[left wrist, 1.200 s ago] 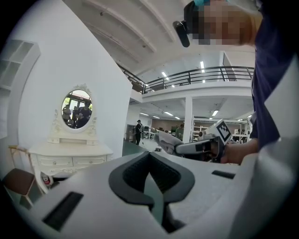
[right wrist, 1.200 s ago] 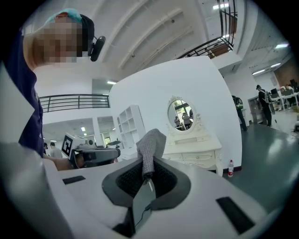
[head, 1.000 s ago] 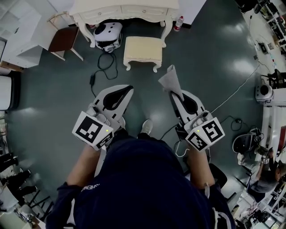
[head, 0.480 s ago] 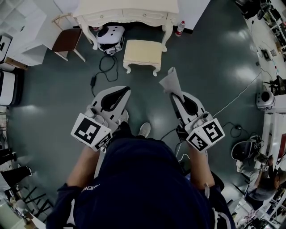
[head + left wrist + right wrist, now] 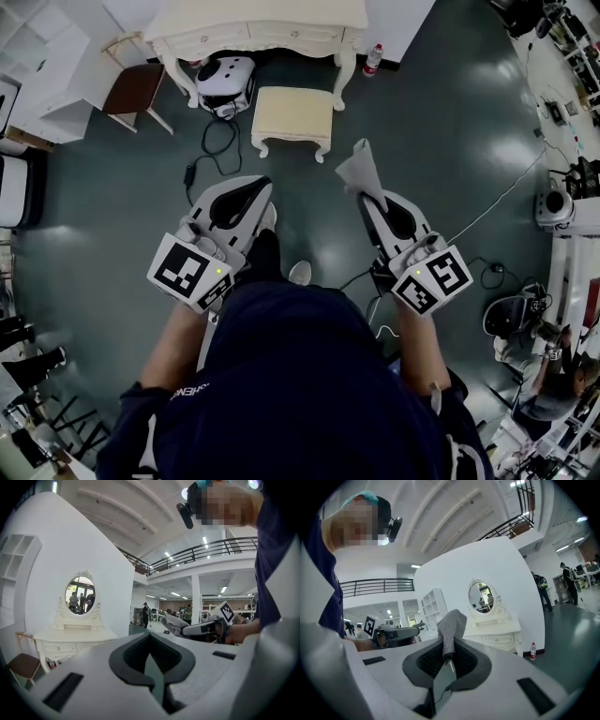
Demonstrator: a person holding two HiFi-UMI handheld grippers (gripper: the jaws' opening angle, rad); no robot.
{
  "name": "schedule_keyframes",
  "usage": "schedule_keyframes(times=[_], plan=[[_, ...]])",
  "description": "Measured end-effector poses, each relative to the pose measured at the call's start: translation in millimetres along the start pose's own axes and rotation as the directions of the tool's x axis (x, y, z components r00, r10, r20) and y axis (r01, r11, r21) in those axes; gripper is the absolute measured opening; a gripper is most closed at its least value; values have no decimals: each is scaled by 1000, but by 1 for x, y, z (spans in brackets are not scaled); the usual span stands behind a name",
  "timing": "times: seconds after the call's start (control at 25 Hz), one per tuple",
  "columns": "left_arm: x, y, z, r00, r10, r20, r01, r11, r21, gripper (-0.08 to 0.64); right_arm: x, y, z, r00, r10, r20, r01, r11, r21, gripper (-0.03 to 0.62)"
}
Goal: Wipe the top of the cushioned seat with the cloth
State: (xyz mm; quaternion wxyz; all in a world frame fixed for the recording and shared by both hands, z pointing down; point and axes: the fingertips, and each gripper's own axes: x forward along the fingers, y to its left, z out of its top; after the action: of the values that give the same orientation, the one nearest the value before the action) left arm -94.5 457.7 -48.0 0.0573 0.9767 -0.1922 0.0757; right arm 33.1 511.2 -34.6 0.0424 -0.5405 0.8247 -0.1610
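seat [image 5: 293, 112] nearer; mirror [image 5: 80, 595] only in gripper views

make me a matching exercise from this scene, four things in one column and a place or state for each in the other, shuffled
Things:
1. cloth
2. cushioned seat
3. left gripper
4. water bottle

Places or states:
A. standing on the floor by a leg of the dressing table
B. jaws together, nothing between them
C. pinched in the right gripper, sticking up past its jaws
D. on the floor in front of the dressing table, ahead of both grippers, nothing touching it

Pairs: 1-C, 2-D, 3-B, 4-A
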Motion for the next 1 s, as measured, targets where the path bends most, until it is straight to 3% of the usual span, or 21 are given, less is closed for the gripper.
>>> schedule_keyframes(times=[0.6,1.0], plan=[[57,83,-17,1000,-24,-12,23,999,-40,8,79,-55,-4,998,-30,-48,31,999,10,41],[99,219,-16,998,-53,-40,48,992,-114,8,211,-97,11,991,-58,-117,62,998,27,41]])
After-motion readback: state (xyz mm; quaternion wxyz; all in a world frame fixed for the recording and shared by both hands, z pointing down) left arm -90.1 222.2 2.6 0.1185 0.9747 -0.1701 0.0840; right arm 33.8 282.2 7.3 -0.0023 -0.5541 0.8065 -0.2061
